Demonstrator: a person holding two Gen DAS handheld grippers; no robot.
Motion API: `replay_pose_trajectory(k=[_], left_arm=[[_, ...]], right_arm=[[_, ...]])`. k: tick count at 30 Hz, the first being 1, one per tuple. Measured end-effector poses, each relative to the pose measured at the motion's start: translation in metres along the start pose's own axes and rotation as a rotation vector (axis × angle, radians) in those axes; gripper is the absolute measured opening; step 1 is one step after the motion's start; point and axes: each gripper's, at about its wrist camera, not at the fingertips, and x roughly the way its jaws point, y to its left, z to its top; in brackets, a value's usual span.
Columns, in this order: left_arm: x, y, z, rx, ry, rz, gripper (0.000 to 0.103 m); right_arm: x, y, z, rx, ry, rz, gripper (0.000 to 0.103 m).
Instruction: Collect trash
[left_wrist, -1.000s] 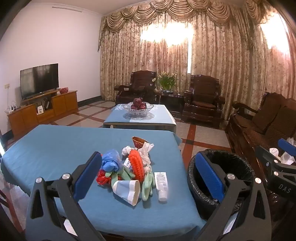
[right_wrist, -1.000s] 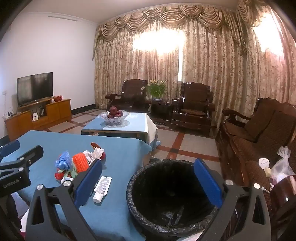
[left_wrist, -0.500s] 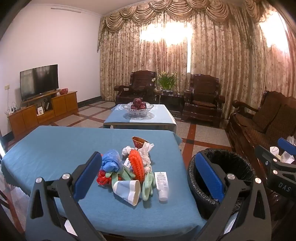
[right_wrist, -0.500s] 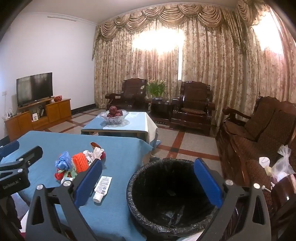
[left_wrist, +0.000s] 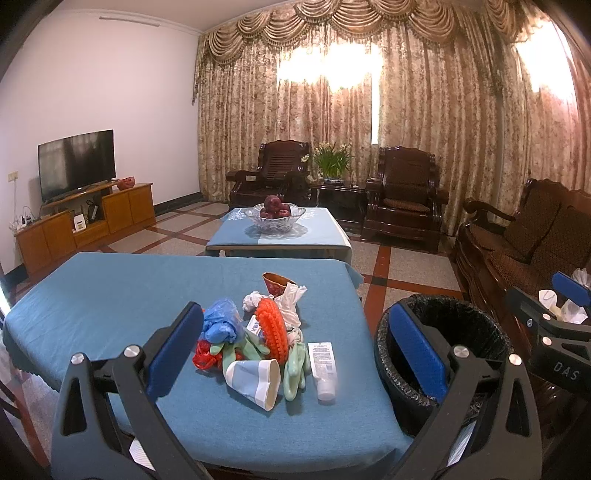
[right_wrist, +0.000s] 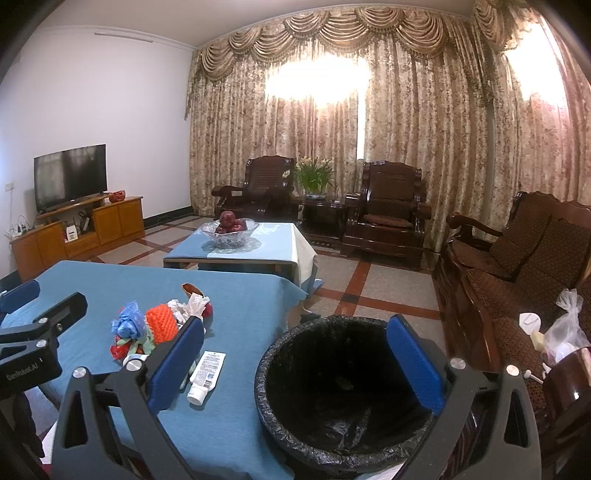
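A trash pile lies on the blue-clothed table (left_wrist: 110, 295): a paper cup (left_wrist: 255, 380) on its side, a white tube (left_wrist: 323, 363), green gloves (left_wrist: 295, 369), an orange foam net (left_wrist: 273, 326), a blue plastic bag (left_wrist: 221, 321), white tissue (left_wrist: 290, 299) and a brown cup (left_wrist: 275, 282). A black-lined bin (right_wrist: 343, 391) stands right of the table. My left gripper (left_wrist: 295, 350) is open and empty above the pile's near side. My right gripper (right_wrist: 295, 358) is open and empty over the bin (left_wrist: 443, 350), with the tube (right_wrist: 205, 373) to its left.
A second low table (left_wrist: 280, 236) with a glass fruit bowl (left_wrist: 275, 218) stands beyond. Dark wooden armchairs (left_wrist: 402, 195) and a sofa (left_wrist: 524, 243) line the far and right sides. A TV cabinet (left_wrist: 85, 218) is at the left wall. Plastic bags (right_wrist: 561, 332) lie on the sofa.
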Motion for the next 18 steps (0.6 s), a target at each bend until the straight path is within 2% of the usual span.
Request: replay_pose_trajectory(k=[13, 18], left_arm=[[0.0, 0.009, -0.001, -0.002, 0.002, 0.001, 0.098], [0.001, -0.002, 0.001, 0.005, 0.003, 0.003, 0.098]], right_arm=[[0.0, 0.0, 0.0, 0.002, 0.003, 0.001, 0.097], [0.0, 0.0, -0.001, 0.002, 0.002, 0.0, 0.097]])
